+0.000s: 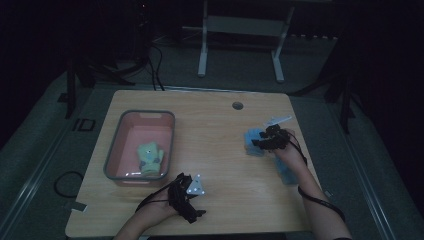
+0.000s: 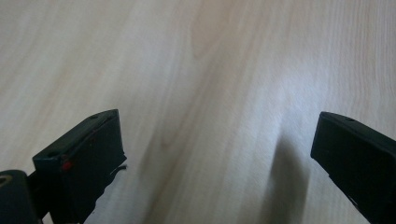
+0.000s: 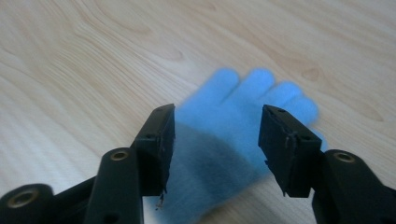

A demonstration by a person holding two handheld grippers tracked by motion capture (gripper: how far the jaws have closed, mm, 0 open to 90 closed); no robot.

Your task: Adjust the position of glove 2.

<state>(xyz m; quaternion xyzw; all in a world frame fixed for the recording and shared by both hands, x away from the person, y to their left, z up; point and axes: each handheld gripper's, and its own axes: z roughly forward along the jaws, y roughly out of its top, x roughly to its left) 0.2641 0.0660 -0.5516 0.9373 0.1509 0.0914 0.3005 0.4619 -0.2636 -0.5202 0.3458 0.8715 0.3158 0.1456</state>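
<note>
From the high view, a light wooden bench point(image 1: 210, 150) stands in a dim room. A grey-rimmed bin with a pink inside point(image 1: 141, 144) sits on the bench's left half, and a green glove point(image 1: 150, 159) lies in it, toward the near end. The left gripper point(image 1: 186, 196) hovers near the bench's front edge, just beside the bin's near right corner, with its grey three-cornered plate facing up. On the right half, the right gripper point(image 1: 270, 138) hangs over a blue glove point(image 1: 253, 141) lying flat on the wood. A second patch of blue fabric point(image 1: 287, 172) lies nearer the front edge, partly hidden under the person's right forearm; what it is cannot be told.

In the left gripper view, the left gripper point(image 2: 217, 154) has its jaws spread wide over bare wood grain, with nothing between them.

In the right gripper view, the right gripper point(image 3: 217, 140) is parted to a middling gap, its jaws either side of the blue glove point(image 3: 243, 112), whose fingers point away. Whether the jaws touch the fabric cannot be told.
</note>
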